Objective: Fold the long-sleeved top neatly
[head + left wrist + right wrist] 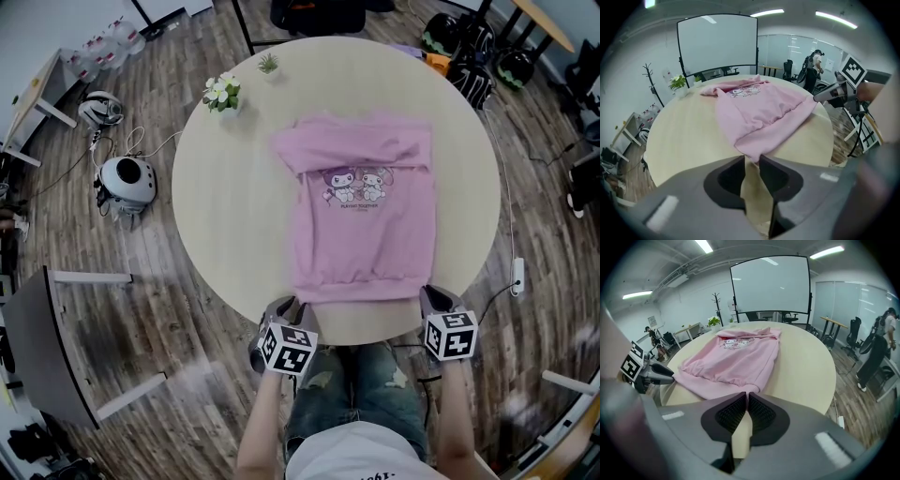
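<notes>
Long-sleeved top (361,225), pink with a cartoon print, lies flat on the round table (225,206), sleeves folded in, running from centre to the 6 o'clock edge. Left gripper (751,158) is nipped on the hem corner at 7 o'clock. Right gripper (746,395), jaws nearly together, pinches the hem corner at 5 o'clock.

Grey left claw (296,302) and right claw (427,294) carry black-and-white marker cubes (287,348); the person wears ripped jeans (361,384), white shirt (352,459).
</notes>
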`<action>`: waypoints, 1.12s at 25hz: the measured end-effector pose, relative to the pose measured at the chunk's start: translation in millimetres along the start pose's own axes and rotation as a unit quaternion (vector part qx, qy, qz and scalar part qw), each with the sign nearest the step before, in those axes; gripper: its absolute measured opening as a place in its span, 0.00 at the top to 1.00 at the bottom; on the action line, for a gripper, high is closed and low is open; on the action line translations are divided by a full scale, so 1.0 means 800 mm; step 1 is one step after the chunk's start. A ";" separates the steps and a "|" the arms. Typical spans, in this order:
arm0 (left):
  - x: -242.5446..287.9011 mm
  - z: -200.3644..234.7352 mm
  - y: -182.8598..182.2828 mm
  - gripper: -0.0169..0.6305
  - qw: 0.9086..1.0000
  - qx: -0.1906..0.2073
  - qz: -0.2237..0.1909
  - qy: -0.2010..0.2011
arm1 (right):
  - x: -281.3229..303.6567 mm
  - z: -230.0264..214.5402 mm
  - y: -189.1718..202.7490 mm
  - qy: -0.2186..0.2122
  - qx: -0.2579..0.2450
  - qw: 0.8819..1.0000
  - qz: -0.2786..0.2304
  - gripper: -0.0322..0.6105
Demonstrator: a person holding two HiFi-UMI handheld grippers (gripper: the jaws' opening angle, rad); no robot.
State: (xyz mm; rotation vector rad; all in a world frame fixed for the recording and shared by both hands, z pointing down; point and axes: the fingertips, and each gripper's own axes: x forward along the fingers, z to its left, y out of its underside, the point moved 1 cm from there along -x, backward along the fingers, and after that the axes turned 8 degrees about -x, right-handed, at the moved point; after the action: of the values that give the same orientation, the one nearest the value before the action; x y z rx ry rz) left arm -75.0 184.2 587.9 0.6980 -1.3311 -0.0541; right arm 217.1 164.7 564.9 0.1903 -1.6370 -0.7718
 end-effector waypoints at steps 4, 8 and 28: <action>-0.001 0.002 -0.008 0.95 1.000 0.003 -0.011 -0.001 | -0.003 0.001 -0.001 0.001 0.000 1.000 -0.001 0.88; -0.016 0.011 -0.021 0.96 1.000 0.012 -0.027 -0.010 | -0.009 0.002 -0.004 -0.003 -0.007 1.000 -0.003 0.88; -0.091 0.023 0.007 0.96 0.999 0.037 -0.001 0.011 | -0.048 0.068 0.038 -0.076 -0.056 0.995 0.042 0.88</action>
State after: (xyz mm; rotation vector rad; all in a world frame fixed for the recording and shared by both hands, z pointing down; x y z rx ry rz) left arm -112.9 211.7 528.8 0.7599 -1.3165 0.0014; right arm 184.3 228.4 549.9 -0.0186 -1.7277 -0.8268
